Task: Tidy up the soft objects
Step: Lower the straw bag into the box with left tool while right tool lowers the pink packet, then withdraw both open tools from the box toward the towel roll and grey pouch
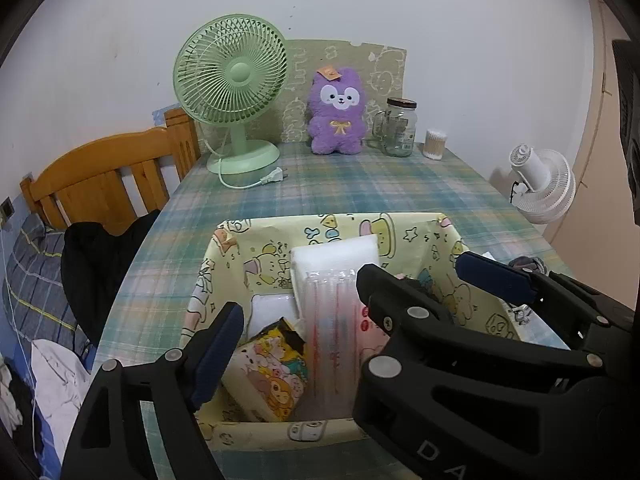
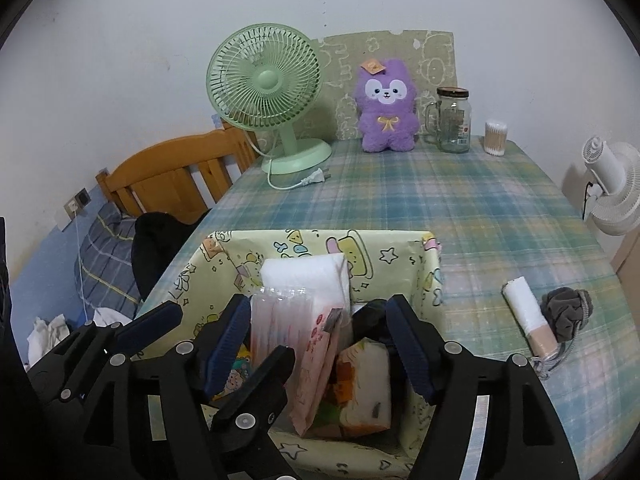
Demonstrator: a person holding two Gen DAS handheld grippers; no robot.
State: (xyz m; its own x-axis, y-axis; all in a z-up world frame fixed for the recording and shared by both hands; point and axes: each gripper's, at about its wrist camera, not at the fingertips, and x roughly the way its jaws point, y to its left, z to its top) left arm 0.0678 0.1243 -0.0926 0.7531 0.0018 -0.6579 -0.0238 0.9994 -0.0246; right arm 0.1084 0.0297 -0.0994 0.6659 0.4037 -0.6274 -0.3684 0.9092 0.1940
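Tissue pack (image 2: 316, 344) stands in the box (image 2: 430, 276) between the released right tool (image 2: 320, 344).

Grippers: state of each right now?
Left gripper: open over the box, holding nothing.
Right gripper: open, pink tissue pack between its jaws, not gripped.

A box (image 2: 430, 268) is set on the near part of the table (image 2: 460, 208). In the box, packs (image 2: 304, 280) are stood upright at the middle, with a tissue pack (image 1: 268, 376) to their left and another (image 2: 366, 388) to their right. On the table right of the box, a roll (image 2: 528, 316) is laid, with a pouch (image 2: 566, 312) touching its right side. Along the far edge, a fan (image 2: 266, 88), a plush (image 2: 386, 108), a jar (image 2: 454, 120) and a swab tub (image 2: 495, 138) are lined up from left to right. A bed (image 2: 172, 176) is placed left of the table.
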